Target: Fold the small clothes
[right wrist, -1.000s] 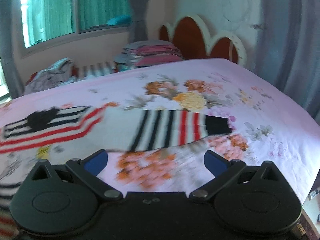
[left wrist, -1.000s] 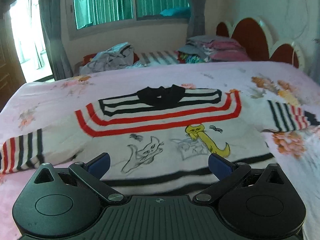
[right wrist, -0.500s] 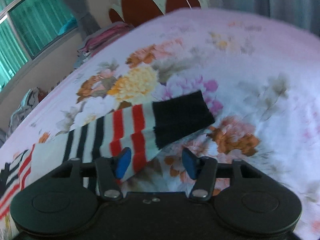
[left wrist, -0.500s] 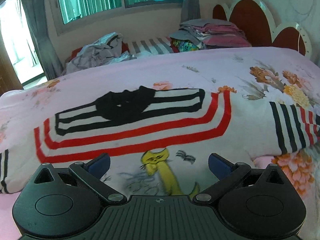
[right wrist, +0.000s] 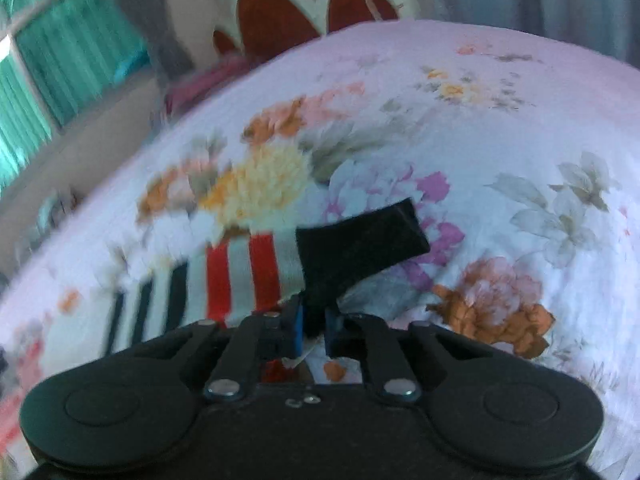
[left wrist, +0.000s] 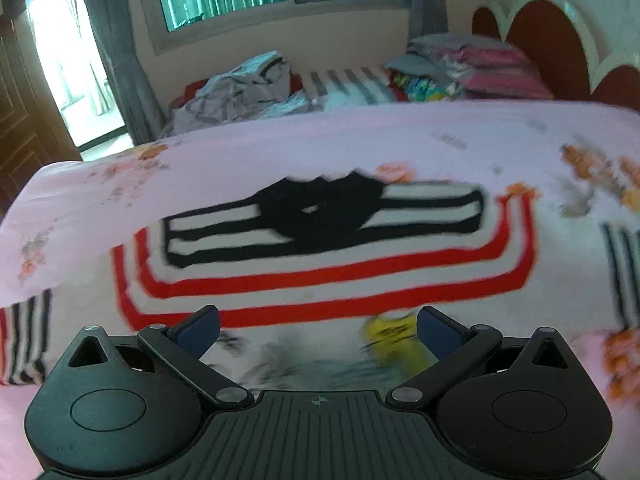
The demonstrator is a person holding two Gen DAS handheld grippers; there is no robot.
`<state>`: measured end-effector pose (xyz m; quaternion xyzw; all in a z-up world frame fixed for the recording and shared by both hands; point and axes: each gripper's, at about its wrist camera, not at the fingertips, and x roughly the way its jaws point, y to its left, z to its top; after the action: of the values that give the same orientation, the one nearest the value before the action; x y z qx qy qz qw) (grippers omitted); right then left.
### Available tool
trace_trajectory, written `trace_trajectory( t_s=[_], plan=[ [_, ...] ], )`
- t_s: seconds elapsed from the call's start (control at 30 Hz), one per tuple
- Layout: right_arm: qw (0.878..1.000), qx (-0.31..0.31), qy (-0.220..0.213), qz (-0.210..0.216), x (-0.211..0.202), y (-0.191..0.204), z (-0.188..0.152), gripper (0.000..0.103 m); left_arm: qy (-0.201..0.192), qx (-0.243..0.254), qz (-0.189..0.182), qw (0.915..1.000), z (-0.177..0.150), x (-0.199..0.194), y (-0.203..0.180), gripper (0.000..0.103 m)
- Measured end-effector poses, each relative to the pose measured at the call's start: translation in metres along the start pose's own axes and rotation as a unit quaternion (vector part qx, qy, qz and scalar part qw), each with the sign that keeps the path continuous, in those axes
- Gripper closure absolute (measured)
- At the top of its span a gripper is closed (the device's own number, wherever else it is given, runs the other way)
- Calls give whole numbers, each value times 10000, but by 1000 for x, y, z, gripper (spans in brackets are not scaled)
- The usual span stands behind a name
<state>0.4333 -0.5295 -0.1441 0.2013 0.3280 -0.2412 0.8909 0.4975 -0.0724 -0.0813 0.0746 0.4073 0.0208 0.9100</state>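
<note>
A white sweater (left wrist: 320,264) with red and black stripes, a black collar and cat drawings lies flat on the pink flowered bedsheet (left wrist: 280,152). My left gripper (left wrist: 318,324) hovers open over its chest, nothing between the blue pads. In the right wrist view the sweater's striped right sleeve (right wrist: 248,272) ends in a black cuff (right wrist: 360,240). My right gripper (right wrist: 314,320) is closing its jaws, and the near edge of that cuff is pinched between the pads. The cuff is slightly raised off the sheet (right wrist: 480,120).
A loose heap of clothes (left wrist: 240,92) and a folded stack (left wrist: 472,68) sit at the far side of the bed. A red scalloped headboard (left wrist: 548,40) stands at the right, a window behind, a bright doorway at the left.
My right gripper dropped down to the sleeve end and its jaws went from wide open to closed on the black cuff. My left gripper moved across the sweater and stayed open.
</note>
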Motion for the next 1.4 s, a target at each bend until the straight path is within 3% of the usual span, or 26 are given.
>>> trace_trajectory(
  t_s=[0.1,0.27,0.4,0.57,0.7,0.8,0.83,0.9,0.93,1.03,1.07,1.1,1.13,1.3,1.4],
  plan=[
    [9979,-463,-315,331,-21,37,6,95,10,-58,33,10000,-8,8,30,0],
    [9879,-1001,-85,1186,-43,121,-11,95,129,-454,-101,9988,-20,30,84,0],
    [9686,-1703,160,1805,-58,214,-47,95,81,-667,-340,9972,-29,38,126,0],
    [9408,-2452,502,2286,-60,315,-99,95,71,-846,-501,9951,-42,42,169,0],
    [9193,-2939,811,2489,-55,371,-142,95,154,-928,-503,9943,-54,46,195,0],
    [9095,-3129,1128,2492,-47,389,-169,94,170,-1006,-546,9933,-60,47,207,0],
    [9087,-3209,978,2484,-51,391,-175,91,162,-1032,-577,9929,-60,47,209,0],
    [9032,-3300,987,2560,-57,394,-178,70,74,-1075,-700,9917,-60,43,210,0],
    [9018,-3316,943,2606,-63,394,-176,66,13,-1088,-788,9909,-57,43,207,0],
    [9062,-3144,502,2782,-87,375,-161,67,-119,-1166,-1289,9847,-46,46,189,1],
    [9116,-3024,441,2748,-90,363,-153,70,-131,-1200,-1474,9817,-42,49,181,8],
    [9189,-2865,362,2689,-93,351,-143,73,-102,-1209,-1623,9793,-38,52,171,27],
    [9251,-2739,284,2616,-93,342,-135,73,-12,-1200,-1792,9765,-33,59,158,31],
    [9589,-2067,-168,1936,-96,274,-88,72,327,-1429,-2141,9658,-14,92,110,32],
    [9743,-1639,-174,1538,-87,233,-67,73,474,-1503,-2104,9648,-8,110,92,32]
  ],
)
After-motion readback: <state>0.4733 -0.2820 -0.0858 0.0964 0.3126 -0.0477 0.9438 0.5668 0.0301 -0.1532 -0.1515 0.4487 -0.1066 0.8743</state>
